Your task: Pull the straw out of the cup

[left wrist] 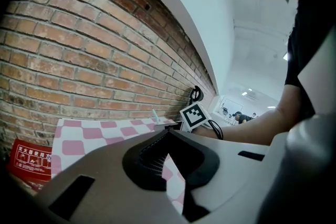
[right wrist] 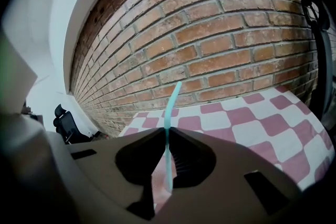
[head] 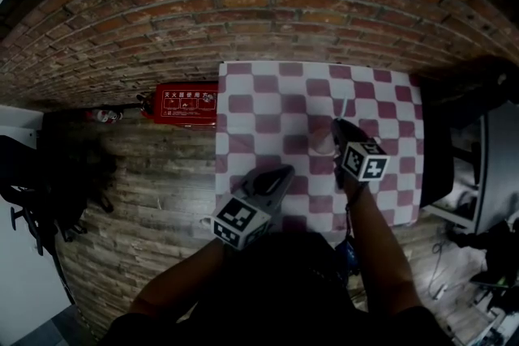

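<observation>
The right gripper (right wrist: 166, 132) pinches the straw (right wrist: 173, 97).
The left gripper (left wrist: 168, 132), jaws pressed together, empty, is near the cup (head: 323, 144).

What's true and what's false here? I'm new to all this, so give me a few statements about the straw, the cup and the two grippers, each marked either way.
1. The right gripper has its jaws closed on the straw. True.
2. The left gripper holds the cup. False: its jaws are together on nothing, apart from the cup.
3. The tablecloth is plain blue. False: it is checked in red and white.
4. A brick wall stands behind the table. True.
</observation>
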